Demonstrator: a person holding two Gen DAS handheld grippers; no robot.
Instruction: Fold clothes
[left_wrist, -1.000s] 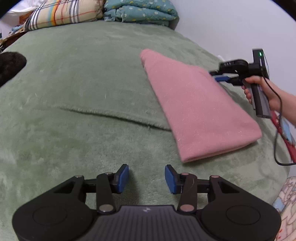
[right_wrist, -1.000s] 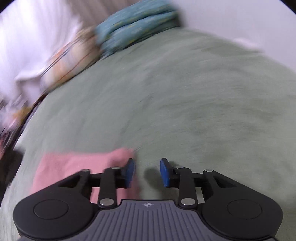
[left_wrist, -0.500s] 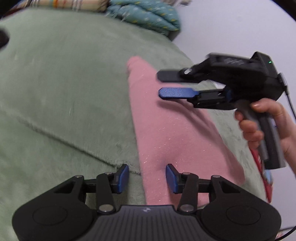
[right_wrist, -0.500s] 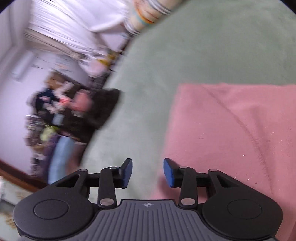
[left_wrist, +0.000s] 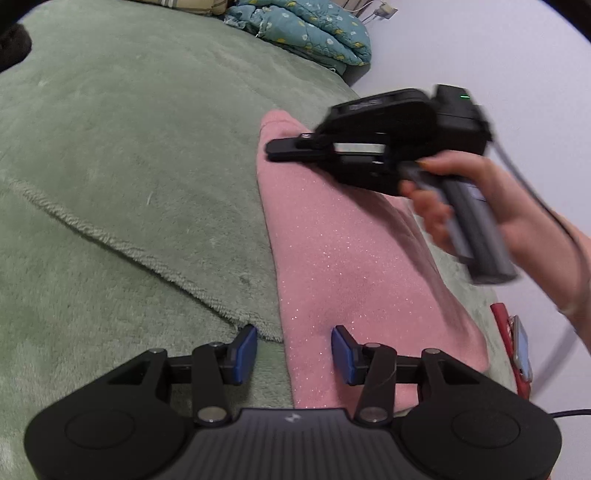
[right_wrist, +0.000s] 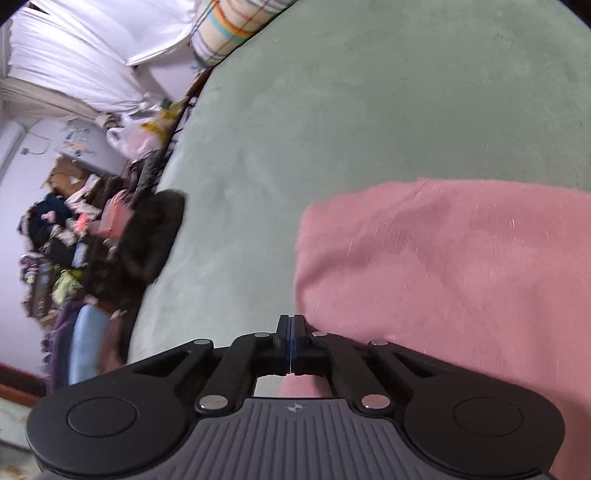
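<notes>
L claw (left_wrist: 293, 350) open astride near edge of folded fuzzy pink garment (left_wrist: 343, 266) on green fleece blanket (left_wrist: 129, 147), R claw (right_wrist: 291, 341) closed empty at far end; I should pinch all layers w/ both before folding.

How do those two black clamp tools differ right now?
The left gripper stands open, its blue pads astride the near edge of the pink cloth. The right gripper is shut, with nothing seen between its pads, over the cloth's far end. Both are the same black hand-held tool and point down at the cloth.
</notes>
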